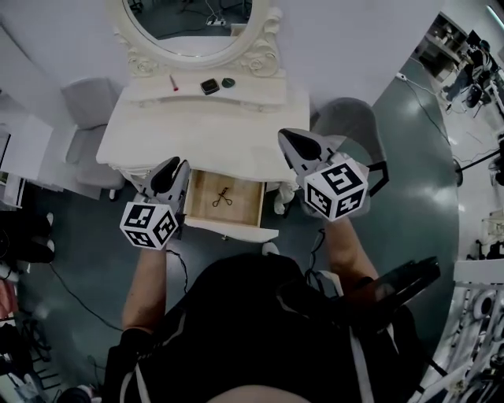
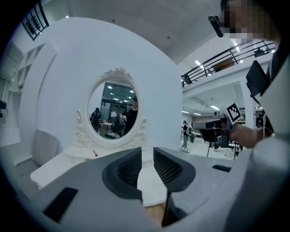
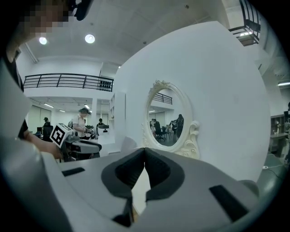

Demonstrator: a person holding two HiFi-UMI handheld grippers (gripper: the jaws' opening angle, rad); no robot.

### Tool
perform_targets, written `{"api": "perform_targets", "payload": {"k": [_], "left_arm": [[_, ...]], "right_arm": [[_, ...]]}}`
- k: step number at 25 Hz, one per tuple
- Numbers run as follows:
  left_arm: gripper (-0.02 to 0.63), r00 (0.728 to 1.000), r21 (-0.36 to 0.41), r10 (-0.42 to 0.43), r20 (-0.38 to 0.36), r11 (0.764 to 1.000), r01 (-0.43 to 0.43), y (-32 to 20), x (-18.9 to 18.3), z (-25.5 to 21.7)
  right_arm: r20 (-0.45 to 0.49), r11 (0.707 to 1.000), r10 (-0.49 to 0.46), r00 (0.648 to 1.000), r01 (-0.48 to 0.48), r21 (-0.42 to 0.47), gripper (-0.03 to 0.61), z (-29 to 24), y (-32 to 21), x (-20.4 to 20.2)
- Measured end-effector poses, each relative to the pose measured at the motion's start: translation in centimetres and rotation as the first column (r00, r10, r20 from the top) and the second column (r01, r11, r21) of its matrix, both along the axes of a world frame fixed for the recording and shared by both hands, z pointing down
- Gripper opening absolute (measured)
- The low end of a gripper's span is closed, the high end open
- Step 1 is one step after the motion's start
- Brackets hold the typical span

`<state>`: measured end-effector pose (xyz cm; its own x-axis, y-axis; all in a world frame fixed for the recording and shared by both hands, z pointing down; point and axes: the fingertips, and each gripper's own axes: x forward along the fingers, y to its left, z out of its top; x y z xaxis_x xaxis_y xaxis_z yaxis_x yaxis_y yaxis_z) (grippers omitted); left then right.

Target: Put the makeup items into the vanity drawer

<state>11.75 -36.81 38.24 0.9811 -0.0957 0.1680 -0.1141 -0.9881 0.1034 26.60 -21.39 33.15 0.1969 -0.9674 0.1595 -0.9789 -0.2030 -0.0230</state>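
Note:
The white vanity (image 1: 197, 134) has its wooden drawer (image 1: 230, 229) pulled open, and a small black scissor-like tool (image 1: 222, 197) lies inside. On the raised shelf under the mirror (image 1: 189, 24) lie a red stick (image 1: 173, 83), a black compact (image 1: 209, 86) and a dark round item (image 1: 228, 82). My left gripper (image 1: 172, 171) hovers at the drawer's left edge; its jaws stand apart with nothing between them (image 2: 147, 152). My right gripper (image 1: 290, 140) is over the table's right front corner, its tips touching and empty (image 3: 145, 152).
A grey chair (image 1: 87, 102) stands left of the vanity and another (image 1: 354, 122) to its right. Cables run over the dark floor (image 1: 71, 299). The person's body fills the lower middle of the head view. People and desks show in the background hall.

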Motion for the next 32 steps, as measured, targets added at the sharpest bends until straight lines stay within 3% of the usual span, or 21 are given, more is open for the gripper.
{"api": "perform_targets", "payload": {"k": [8,10,18,26,32], "left_arm": [[0.041,0.995,0.046,-0.070,-0.066,0.996,0.073,-0.1,-2.0,-4.1],[0.009,0.994,0.038,-0.079,-0.076,0.996,0.082,0.0,-2.4,-4.7],[0.005,0.990,0.008,-0.077,-0.118,0.997,0.078,0.8,-3.5,-6.7],[0.005,0.988,0.082,-0.102,-0.116,0.990,0.112,1.3,-4.1,-7.5],[0.005,0.993,0.106,-0.062,-0.099,0.992,0.072,2.3,-3.9,-7.5]], "right_arm": [[-0.028,1.000,-0.023,0.999,0.024,0.009,0.005,-1.2,-1.0,-0.7],[-0.034,1.000,-0.028,0.999,0.029,0.009,0.005,-1.5,-1.2,-0.9],[-0.055,1.000,-0.030,0.998,0.031,0.005,0.005,-2.6,-1.4,-1.4],[-0.070,0.999,-0.036,0.997,0.036,-0.012,0.005,-3.0,-1.5,-2.0],[-0.088,0.999,-0.028,0.996,0.025,-0.035,0.003,-2.8,-1.5,-1.9]]}}
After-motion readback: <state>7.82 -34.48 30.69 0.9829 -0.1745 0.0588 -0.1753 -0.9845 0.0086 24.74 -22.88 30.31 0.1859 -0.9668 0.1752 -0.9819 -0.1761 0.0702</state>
